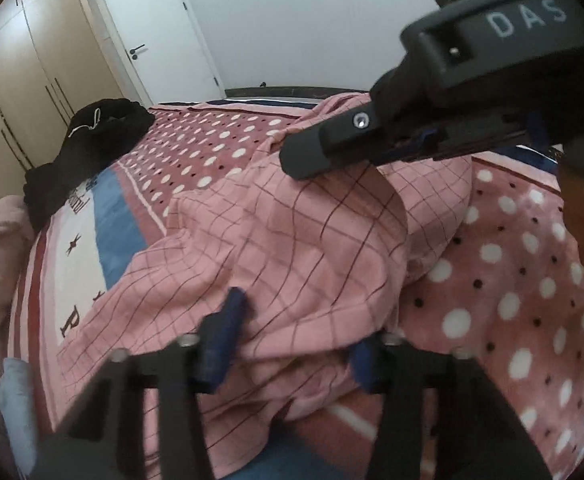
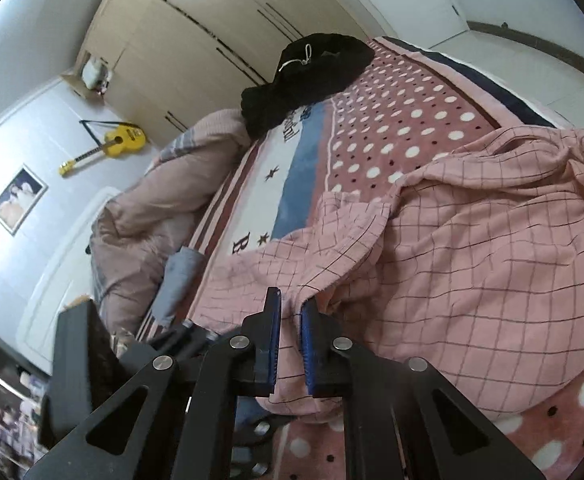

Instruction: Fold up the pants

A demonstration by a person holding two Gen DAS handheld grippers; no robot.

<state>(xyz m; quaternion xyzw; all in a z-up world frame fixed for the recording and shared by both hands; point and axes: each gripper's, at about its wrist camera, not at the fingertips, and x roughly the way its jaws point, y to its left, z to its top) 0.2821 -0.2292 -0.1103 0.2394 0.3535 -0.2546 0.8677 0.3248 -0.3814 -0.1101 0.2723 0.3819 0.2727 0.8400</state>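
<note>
Pink checked pants (image 1: pixel 292 240) lie rumpled on the polka-dot blanket (image 1: pixel 512 280). In the left wrist view my left gripper (image 1: pixel 294 350) is at the near edge of the pants. Its blue pads (image 1: pixel 223 340) stand apart, with a bunch of the fabric filling the gap between them. My right gripper (image 1: pixel 298 162) comes in from the upper right onto the far part of the pants. In the right wrist view the right gripper (image 2: pixel 292 322) is shut on a fold of the pants (image 2: pixel 472 260), pinched between its two blue pads (image 2: pixel 273 320).
A black garment (image 1: pixel 87 148) lies at the far left of the bed. A pink duvet (image 2: pixel 151 216) and a grey pillow (image 2: pixel 175 280) are heaped along the bed's side. Wardrobes (image 2: pixel 195 40), a white door (image 1: pixel 151 32) and a yellow guitar (image 2: pixel 119 142) line the walls.
</note>
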